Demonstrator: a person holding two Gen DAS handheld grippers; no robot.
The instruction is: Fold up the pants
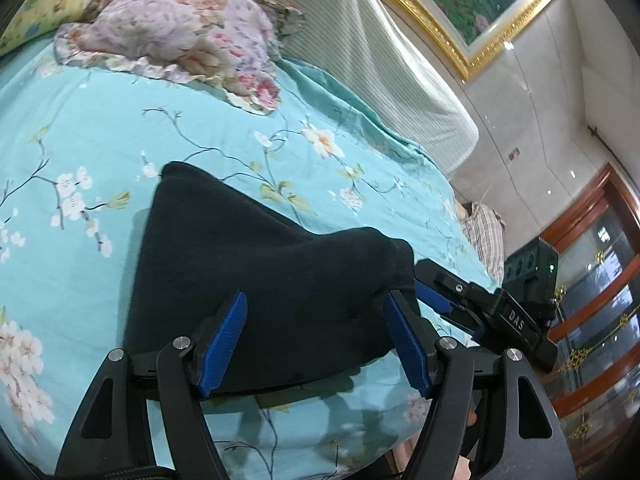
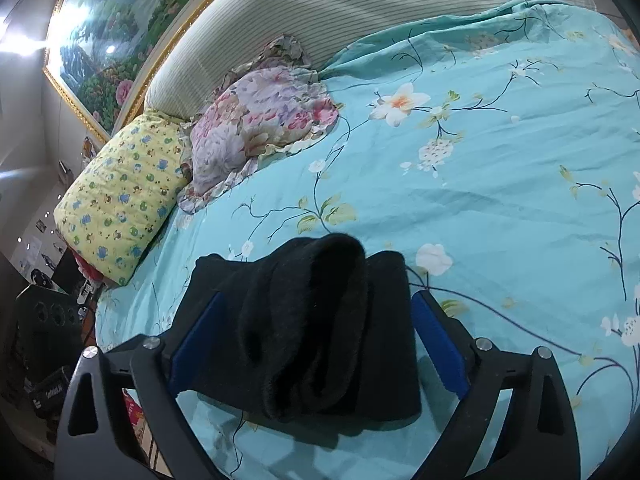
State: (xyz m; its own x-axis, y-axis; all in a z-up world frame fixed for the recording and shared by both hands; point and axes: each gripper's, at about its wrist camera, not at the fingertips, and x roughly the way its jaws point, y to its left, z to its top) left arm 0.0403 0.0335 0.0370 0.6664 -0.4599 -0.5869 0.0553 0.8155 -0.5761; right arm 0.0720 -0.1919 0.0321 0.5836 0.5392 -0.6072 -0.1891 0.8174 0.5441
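My left fingers (image 1: 224,332) stand wide apart, blue pads facing each other, with nothing pinched between them. The left gripper (image 1: 316,338) hangs just above the near edge of the pants (image 1: 256,280), and I see a gap between each pad and the black cloth. My right fingers (image 2: 440,344) are spread just as wide. The right gripper (image 2: 316,344) straddles the pants (image 2: 304,320) from the near side, the bundle lying between the pads but not squeezed; the left pad looks close to the cloth, though I cannot tell whether it touches.

The pants lie folded into a thick black bundle on the sheet (image 1: 120,140), close to the near edge of the bed. From the right wrist I see the folded layers rolled over on top, with a rounded hump at the far end. From the left wrist the bundle shows as a flat dark wedge, its far corner pointing up the bed.

Beyond the pants, near the head of the bed, sits a pink floral pillow (image 2: 260,120). A yellow pillow (image 2: 120,196) lies beside it, further left of the pants in the right view. In the left view the right gripper (image 1: 452,300) shows just right of the pants.
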